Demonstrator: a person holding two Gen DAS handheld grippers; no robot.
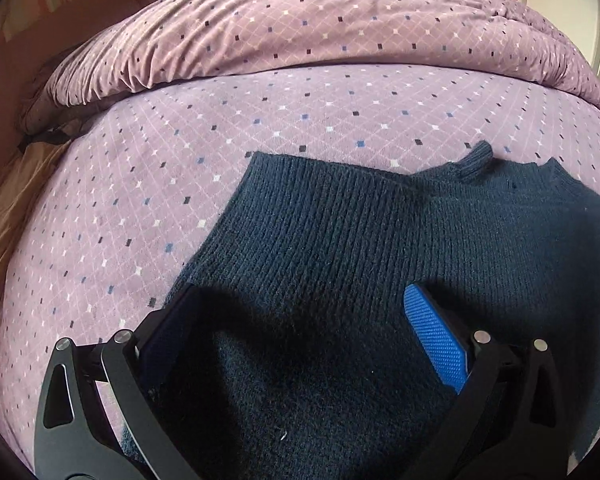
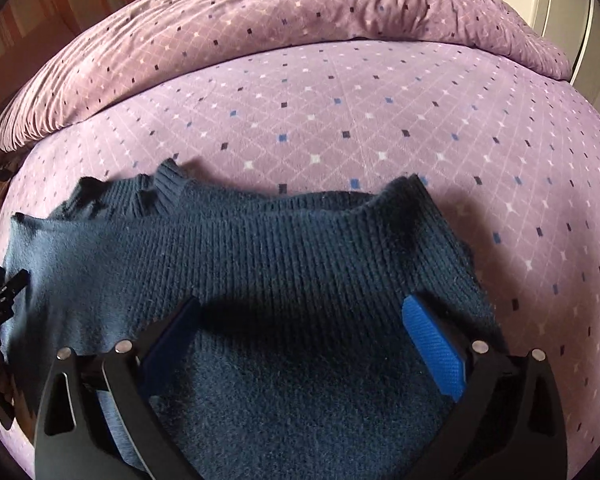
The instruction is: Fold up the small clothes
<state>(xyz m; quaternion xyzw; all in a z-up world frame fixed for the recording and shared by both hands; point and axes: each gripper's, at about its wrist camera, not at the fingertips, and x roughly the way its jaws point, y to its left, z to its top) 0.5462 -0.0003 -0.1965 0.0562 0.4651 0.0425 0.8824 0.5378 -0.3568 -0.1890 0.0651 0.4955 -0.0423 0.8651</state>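
Observation:
A dark navy knitted sweater (image 1: 340,248) lies on the purple patterned bed sheet (image 1: 180,160). In the left wrist view its ribbed edge is at the far side and a cuff (image 1: 476,160) sticks up. My left gripper (image 1: 300,300) is open, its blue-padded fingers (image 1: 432,328) spread just above the knit. In the right wrist view the sweater (image 2: 280,248) lies bunched, with a raised cuff (image 2: 168,184) at the far left. My right gripper (image 2: 300,312) is open over the sweater, its blue pads (image 2: 432,340) apart. Part of the left gripper (image 2: 0,300) shows at the left edge.
A rumpled purple duvet (image 1: 300,32) lies along the far side of the bed, also in the right wrist view (image 2: 260,20). A brown cover (image 1: 4,220) hangs at the left edge. A white door or cupboard (image 2: 560,8) stands at the far right.

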